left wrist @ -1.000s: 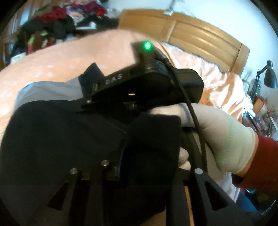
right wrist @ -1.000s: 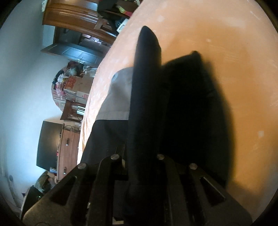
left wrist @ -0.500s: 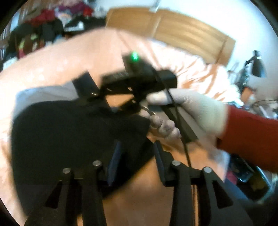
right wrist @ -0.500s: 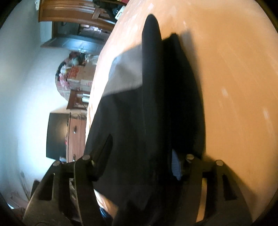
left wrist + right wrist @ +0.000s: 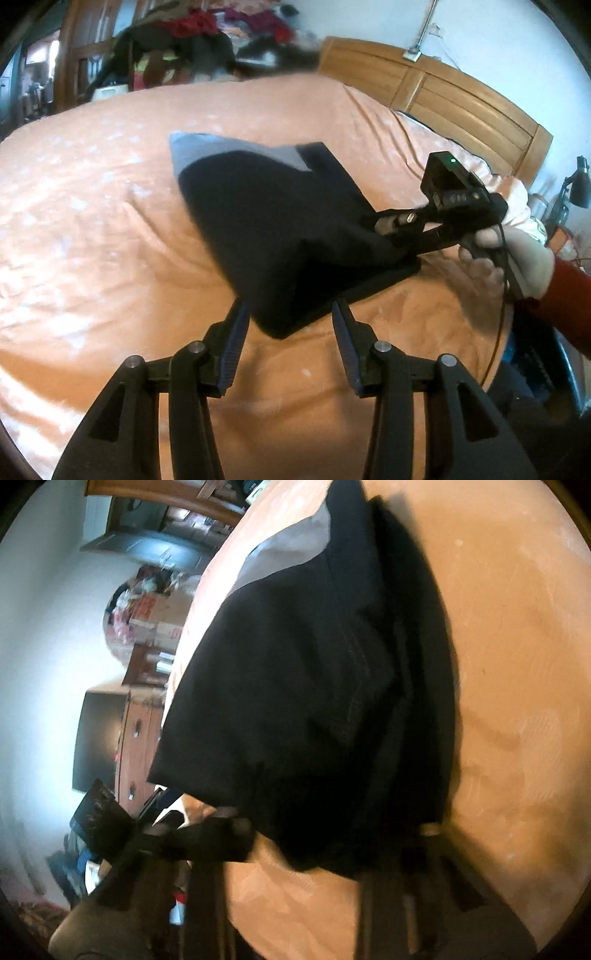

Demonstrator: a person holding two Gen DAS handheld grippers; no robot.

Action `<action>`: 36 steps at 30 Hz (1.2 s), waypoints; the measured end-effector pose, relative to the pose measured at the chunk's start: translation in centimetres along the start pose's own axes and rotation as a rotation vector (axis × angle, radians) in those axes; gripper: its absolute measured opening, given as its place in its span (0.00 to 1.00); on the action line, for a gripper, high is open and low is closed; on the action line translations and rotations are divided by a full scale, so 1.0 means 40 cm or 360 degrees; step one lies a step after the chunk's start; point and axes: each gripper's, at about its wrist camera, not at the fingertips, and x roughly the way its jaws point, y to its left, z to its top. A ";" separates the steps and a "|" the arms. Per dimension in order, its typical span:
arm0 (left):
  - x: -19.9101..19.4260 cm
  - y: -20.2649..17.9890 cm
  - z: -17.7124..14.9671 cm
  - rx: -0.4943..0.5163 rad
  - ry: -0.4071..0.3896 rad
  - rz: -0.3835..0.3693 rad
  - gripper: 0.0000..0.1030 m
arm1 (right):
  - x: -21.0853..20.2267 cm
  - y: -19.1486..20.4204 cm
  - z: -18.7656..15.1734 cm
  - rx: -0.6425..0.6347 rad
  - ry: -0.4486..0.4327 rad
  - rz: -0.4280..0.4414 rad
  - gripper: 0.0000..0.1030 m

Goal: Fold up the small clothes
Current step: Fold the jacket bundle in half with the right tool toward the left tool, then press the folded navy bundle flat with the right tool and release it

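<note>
A black garment (image 5: 277,221) with a grey band (image 5: 199,147) lies folded on the orange bedsheet (image 5: 92,221). My left gripper (image 5: 290,332) is open just short of the garment's near corner, holding nothing. My right gripper (image 5: 391,236) comes in from the right in a gloved hand (image 5: 524,251), its fingers at the garment's right edge. In the right wrist view the garment (image 5: 314,664) fills the middle, its grey band (image 5: 288,550) at the far end. There the right gripper (image 5: 321,834) is blurred and stands open, with the garment's near edge between its spread fingers.
A wooden headboard (image 5: 461,99) is at the back right, and a pile of clothes (image 5: 192,33) lies behind the bed. A desk lamp (image 5: 580,184) stands at the far right. Beyond the bed's edge are a wooden dresser (image 5: 136,731) and a dark screen (image 5: 99,738).
Both grippers were shut on the black garment a second ago. Both have since opened, let it go and drawn back. The garment has dropped onto the bed.
</note>
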 end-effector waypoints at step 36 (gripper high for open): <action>0.198 0.021 0.060 0.0514 0.0173 0.0368 0.46 | -0.065 -0.089 -0.090 0.0092 -0.0232 -0.0072 0.00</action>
